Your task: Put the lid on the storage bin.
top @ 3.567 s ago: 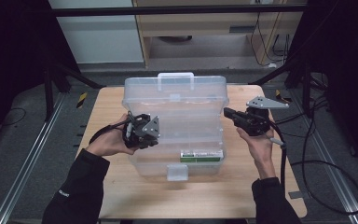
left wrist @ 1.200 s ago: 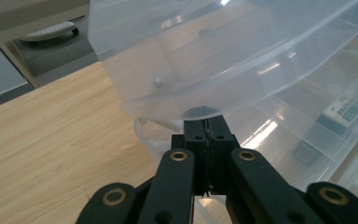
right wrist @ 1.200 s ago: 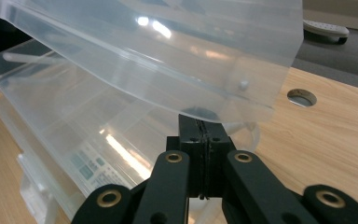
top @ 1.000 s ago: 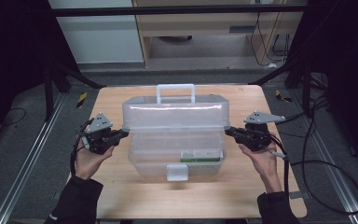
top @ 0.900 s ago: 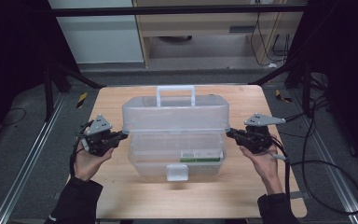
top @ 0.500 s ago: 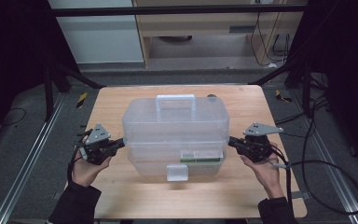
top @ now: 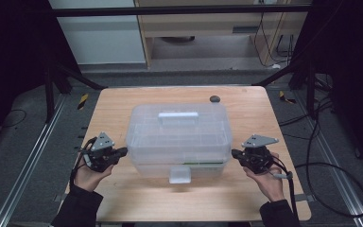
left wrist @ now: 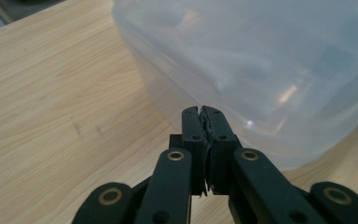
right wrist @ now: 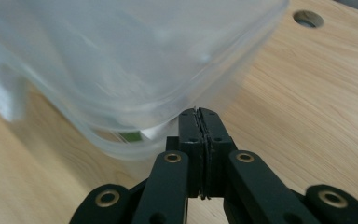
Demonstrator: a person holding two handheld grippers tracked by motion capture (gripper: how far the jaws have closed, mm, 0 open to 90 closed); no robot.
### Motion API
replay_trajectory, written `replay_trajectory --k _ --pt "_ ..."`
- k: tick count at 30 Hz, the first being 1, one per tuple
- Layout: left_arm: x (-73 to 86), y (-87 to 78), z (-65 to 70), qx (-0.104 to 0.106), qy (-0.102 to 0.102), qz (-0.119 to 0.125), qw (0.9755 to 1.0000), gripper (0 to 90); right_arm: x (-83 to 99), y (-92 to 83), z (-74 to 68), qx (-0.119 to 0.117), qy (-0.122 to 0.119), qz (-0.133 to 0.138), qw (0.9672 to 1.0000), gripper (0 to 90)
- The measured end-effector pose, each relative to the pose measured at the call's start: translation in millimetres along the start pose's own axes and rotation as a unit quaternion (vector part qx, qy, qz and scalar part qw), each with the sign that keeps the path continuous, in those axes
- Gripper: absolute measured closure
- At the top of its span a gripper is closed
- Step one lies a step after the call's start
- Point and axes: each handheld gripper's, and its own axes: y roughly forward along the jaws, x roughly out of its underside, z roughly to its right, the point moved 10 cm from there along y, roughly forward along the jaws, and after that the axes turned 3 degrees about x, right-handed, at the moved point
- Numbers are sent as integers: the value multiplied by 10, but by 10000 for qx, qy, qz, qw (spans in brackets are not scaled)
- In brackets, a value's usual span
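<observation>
surface: wooden table [top: 123, 203] | on it: clear plastic lidded box [top: 178, 137], centred | hole [top: 214, 99] near far edge

Lab: wooden table [top: 123, 109] inside black frame [top: 179, 10], floor cables [top: 331, 156].

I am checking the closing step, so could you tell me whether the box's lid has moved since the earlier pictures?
Yes. The lid has swung forward and down onto the clear box; its handle, earlier raised toward the table's far edge, lies flat.

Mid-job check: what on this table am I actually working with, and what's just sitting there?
In play:
- clear box, lid down
- its front latch
- left gripper and right gripper, one at each end, shut

Lying about:
- small dark thing at the far edge
</observation>
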Motion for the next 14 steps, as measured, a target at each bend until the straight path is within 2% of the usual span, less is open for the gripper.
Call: replay_trajectory --k 1,2,6,8,11,12,14 --pt "37 22 -38 -119 -33 -74 9999 869 10 8 8 -50 67 13 10000 886" --pt "61 32 -67 -160 -69 -107 9998 865 22 15 35 -2 85 -6 10000 884" --pt "181 80 -269 -445 -336 -116 9984 830 71 -8 191 324 158 22 9993 858" --pt "248 101 -391 -532 -611 -19 9967 781 114 -25 307 499 217 65 9985 836" --pt "358 113 -573 -811 -834 -10 9932 696 202 -41 470 726 368 78 9967 774" --pt "403 113 -644 -887 -973 16 9913 671 238 -42 529 812 432 91 9957 742" --pt "463 104 -740 -1021 -1148 35 9881 609 306 -39 632 914 569 82 9942 644"
